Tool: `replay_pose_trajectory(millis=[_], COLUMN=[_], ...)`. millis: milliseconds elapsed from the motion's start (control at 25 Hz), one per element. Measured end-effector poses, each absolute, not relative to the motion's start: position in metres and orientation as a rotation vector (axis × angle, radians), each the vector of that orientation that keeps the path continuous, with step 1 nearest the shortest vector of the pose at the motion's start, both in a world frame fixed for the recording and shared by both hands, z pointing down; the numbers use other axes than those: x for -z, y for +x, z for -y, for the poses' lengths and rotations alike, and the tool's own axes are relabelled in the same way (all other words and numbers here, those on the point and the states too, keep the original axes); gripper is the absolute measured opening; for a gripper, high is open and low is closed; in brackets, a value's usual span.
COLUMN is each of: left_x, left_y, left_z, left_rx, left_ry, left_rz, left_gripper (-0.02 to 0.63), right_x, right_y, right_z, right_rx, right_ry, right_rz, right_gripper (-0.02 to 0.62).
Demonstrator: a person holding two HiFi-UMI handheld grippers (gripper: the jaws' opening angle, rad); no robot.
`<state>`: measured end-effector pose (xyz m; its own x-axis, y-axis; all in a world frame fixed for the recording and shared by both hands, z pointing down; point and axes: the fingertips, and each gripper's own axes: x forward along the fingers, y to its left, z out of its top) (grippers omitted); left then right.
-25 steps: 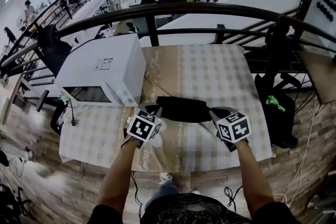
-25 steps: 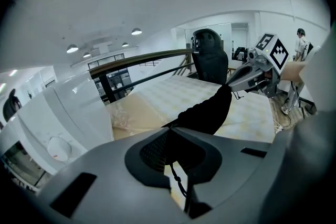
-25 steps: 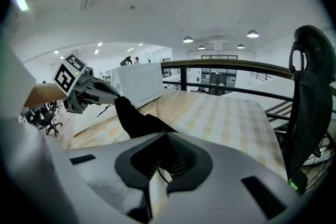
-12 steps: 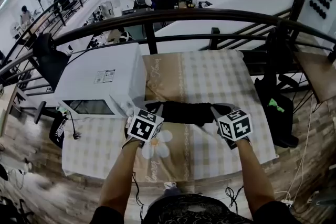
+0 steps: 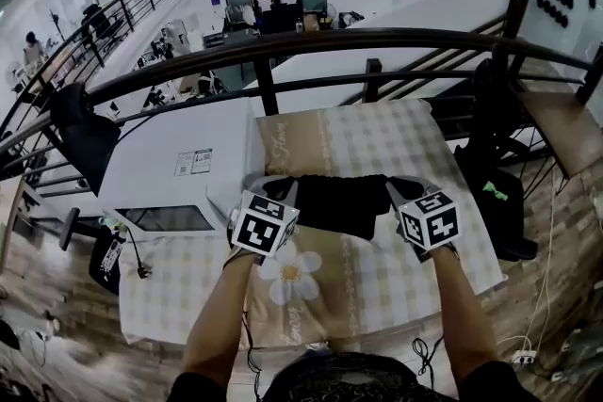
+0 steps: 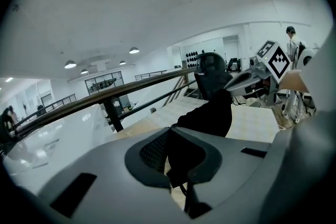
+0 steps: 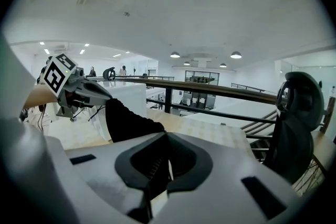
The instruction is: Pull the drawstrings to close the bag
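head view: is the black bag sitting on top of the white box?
No, the black bag is over the checked tablecloth, beside the white box, not on it.

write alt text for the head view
The left gripper and right gripper each grip one end of a black bag over a checked table. A white box sits at left, a railing beyond.

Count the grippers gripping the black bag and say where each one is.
2. The left gripper is shut on the left end of the black bag, near the white box; the right gripper is shut on its right end. No other gripper shows.
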<state>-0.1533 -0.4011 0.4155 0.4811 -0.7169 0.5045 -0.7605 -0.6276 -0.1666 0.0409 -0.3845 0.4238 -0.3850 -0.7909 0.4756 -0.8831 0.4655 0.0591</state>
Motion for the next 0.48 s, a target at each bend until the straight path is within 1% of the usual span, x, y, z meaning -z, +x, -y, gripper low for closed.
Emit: replay_pose_trajectory(millis=[480], left_x=[-0.362], left_y=[-0.156], left_z=[0.419], left_rx=[-0.679], left_ry=[2.734], left_rz=[1.333], left_gripper=[0.028], right_x=[-0.379], right_y=[0.036], right_z=[0.402], right_rx=[-0.185], right_ry=[1.535], right_rz=[2.257], right_gripper=[0.026])
